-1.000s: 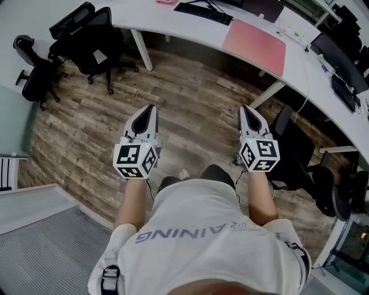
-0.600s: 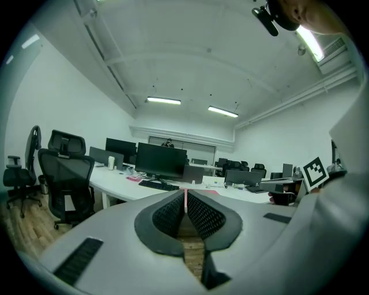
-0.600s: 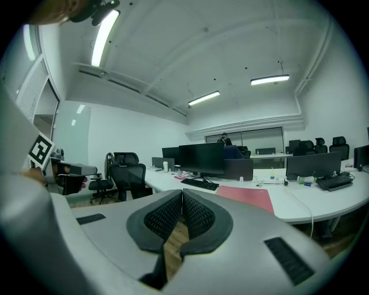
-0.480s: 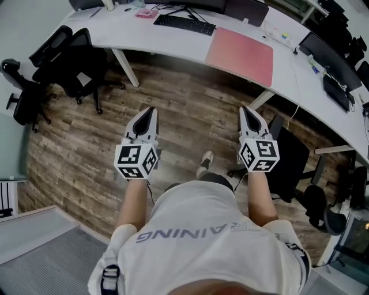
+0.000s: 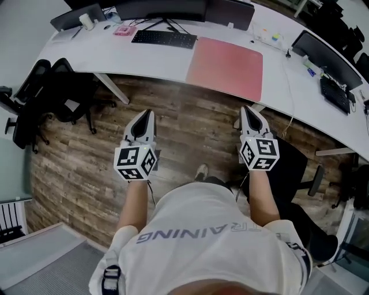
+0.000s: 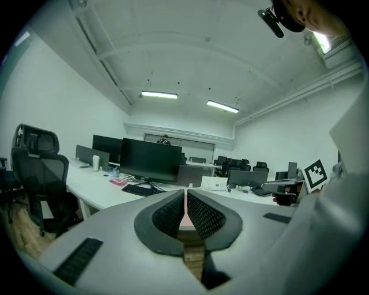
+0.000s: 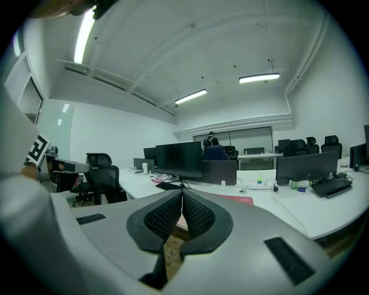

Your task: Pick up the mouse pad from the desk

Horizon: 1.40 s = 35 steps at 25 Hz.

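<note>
The pink mouse pad [image 5: 225, 68] lies flat on the white desk [image 5: 115, 55], reaching close to the desk's near edge, just right of the black keyboard [image 5: 164, 38] and the dark monitor [image 5: 164, 8] behind it. The person holds both grippers out over the wood floor [image 5: 196, 124], short of the desk's near edge and apart from everything on it. The left gripper [image 5: 149, 113] has its jaws closed together with nothing between them, its tips pointing toward the near edge below the keyboard. The right gripper [image 5: 247, 108] likewise has its jaws pressed together and empty, its tips just short of the near edge by the pad's right near corner. A black office chair [image 5: 57, 92] stands at the desk's left end, and another [image 5: 291, 164] stands on the floor near the right gripper. Toward the desk's far left corner sit a white cup [image 5: 86, 21] and a small pink item [image 5: 122, 30]; a second keyboard [image 5: 334, 92] lies toward the right end
</note>
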{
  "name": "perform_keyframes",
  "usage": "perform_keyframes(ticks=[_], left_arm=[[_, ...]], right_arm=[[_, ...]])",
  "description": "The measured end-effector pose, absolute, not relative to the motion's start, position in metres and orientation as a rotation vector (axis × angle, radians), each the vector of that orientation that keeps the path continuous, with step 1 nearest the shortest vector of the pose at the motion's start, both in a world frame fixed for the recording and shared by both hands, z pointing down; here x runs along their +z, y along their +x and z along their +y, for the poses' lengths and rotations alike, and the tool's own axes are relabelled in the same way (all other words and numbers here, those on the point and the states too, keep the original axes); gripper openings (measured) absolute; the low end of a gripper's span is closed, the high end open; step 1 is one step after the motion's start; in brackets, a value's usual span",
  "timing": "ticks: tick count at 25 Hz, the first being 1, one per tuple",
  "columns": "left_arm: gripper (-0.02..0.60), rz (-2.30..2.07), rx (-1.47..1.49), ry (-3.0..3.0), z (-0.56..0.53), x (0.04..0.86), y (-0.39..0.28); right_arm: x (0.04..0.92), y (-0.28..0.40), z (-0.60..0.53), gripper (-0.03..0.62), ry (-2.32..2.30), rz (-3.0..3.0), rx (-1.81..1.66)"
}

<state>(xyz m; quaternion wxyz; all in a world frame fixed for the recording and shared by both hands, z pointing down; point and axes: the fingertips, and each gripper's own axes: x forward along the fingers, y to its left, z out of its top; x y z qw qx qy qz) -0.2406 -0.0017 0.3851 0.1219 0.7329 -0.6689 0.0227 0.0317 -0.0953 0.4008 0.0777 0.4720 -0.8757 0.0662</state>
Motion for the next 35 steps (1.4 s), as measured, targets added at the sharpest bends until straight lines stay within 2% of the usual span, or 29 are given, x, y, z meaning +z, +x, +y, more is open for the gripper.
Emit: perform_keyframes(ticks=[6, 12, 22, 27, 35], left_arm=[[0.04, -1.872, 0.111, 2.215, -0.076, 0.392, -0.197], [0.04, -1.775, 0.154, 2.28, -0.138, 0.4, -0.173], [0.04, -1.566, 0.205, 2.382, -0.282, 0.434, -0.162], [0.04, -1.485, 0.249, 2.375, -0.352, 0.459, -0.186], [0.04, -1.377, 0.313, 2.342, -0.402, 0.499, -0.2]], right_arm=[[0.417, 0.095, -0.159, 0.025, 1.549, -2.536, 0.24], [0.43, 0.122, -0.194, 0.025, 1.632, -2.465, 0.283], [0.461, 0.135, -0.278, 0.025, 1.762, -2.261, 0.322], [0.469, 0.127, -0.332, 0.025, 1.811, -2.139, 0.345], [0.493, 0.106, -0.382, 0.025, 1.787, -2.025, 0.363]])
